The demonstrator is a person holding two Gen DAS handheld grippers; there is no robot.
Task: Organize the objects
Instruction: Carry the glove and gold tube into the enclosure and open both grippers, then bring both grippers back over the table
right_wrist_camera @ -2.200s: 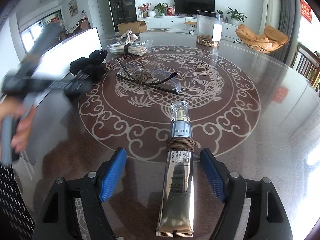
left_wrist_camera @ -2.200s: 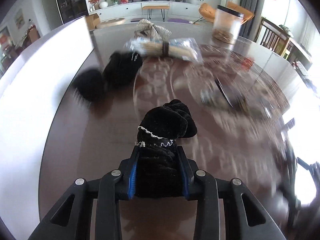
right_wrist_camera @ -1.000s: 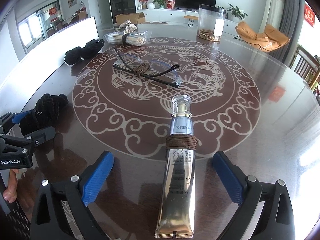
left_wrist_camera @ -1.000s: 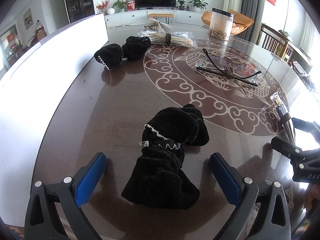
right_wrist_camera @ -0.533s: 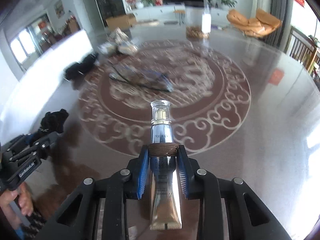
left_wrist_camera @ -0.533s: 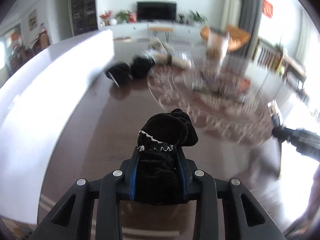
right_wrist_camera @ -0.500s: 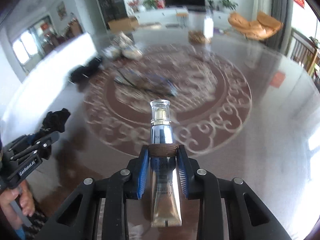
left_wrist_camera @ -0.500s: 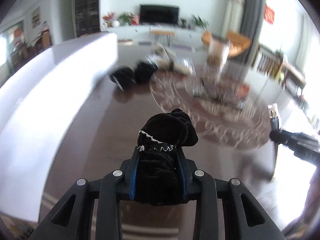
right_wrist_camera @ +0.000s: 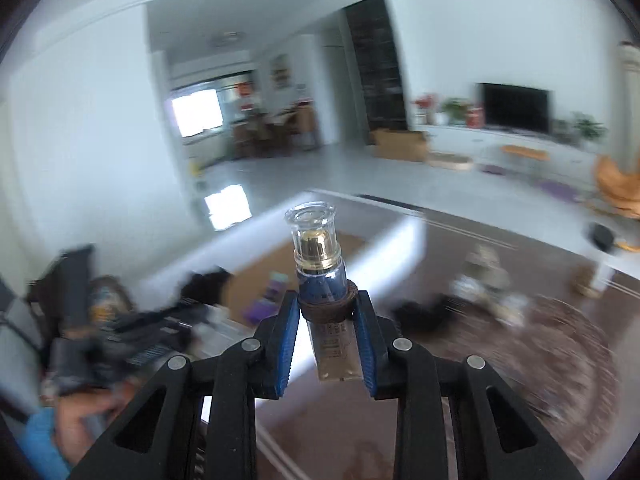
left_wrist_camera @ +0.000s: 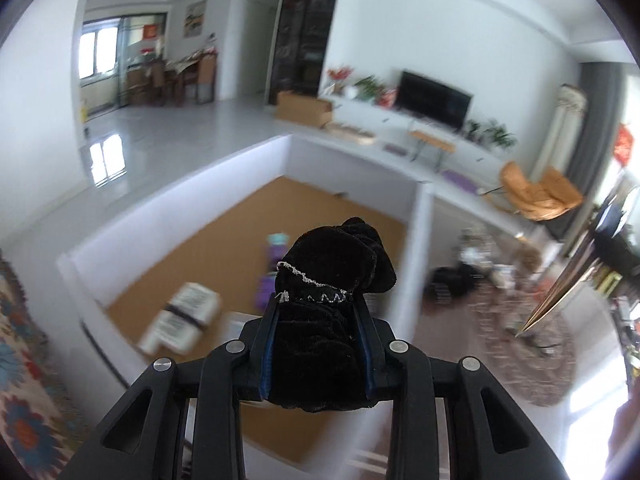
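My left gripper (left_wrist_camera: 315,304) is shut on a black velvet pouch (left_wrist_camera: 336,256) with silver trim, which hangs in the air over a white-walled box (left_wrist_camera: 180,216) with a cork-brown floor. My right gripper (right_wrist_camera: 326,300) is shut on a metallic tube (right_wrist_camera: 314,240) with a clear cap and a brown band round its neck. The tube is off the table and points toward the same box (right_wrist_camera: 384,236). In the left wrist view the tube's flat end (left_wrist_camera: 560,292) shows at the right edge. The left gripper appears blurred at the lower left of the right wrist view.
Inside the box lie a purple item (left_wrist_camera: 268,280) and a white banded bundle (left_wrist_camera: 180,320). The dark patterned table (left_wrist_camera: 532,352) stands right of the box, with more black pouches (left_wrist_camera: 452,280) and a wrapped bundle (right_wrist_camera: 484,276). A patterned rug (left_wrist_camera: 16,360) lies at the left. A person's hand (right_wrist_camera: 88,412) holds the left gripper.
Both grippers stood open round their objects on the table a second ago. They shut on the pouch and the tube, rose, and swung left toward the box.
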